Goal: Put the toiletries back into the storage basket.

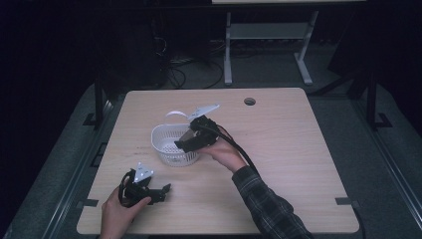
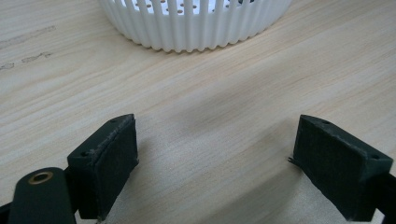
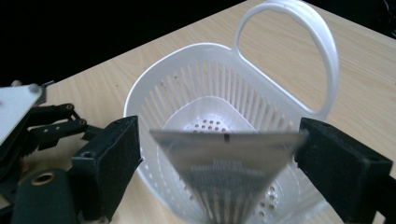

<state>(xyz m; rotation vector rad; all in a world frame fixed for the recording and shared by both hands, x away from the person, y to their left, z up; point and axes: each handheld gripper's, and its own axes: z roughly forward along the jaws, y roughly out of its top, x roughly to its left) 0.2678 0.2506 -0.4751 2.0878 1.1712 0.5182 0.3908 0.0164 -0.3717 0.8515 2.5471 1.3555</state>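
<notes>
Near the table's [image 1: 278, 149] front-left edge, the left gripper [image 1: 161, 191] rests in a hand [image 1: 117, 214] with its jaws apart and nothing between them, aimed at the white basket [image 1: 166, 144]. Right gripper [image 3: 219, 158], tilted over the basket at mid-table, clamps a flat silvery packet [image 3: 224, 163] above its slotted bowl; the basket's handle [image 3: 299, 42] rises on the far side.

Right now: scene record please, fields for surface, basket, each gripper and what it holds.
surface: light wooden table
basket: white slotted plastic basket with a loop handle, upright on the table
right gripper: above the basket's opening, shut on a flat silver-grey packet
packet: held at its side edges, tapering down towards the basket
left gripper: open, holding nothing, low over bare table on the person's side of the basket
</notes>
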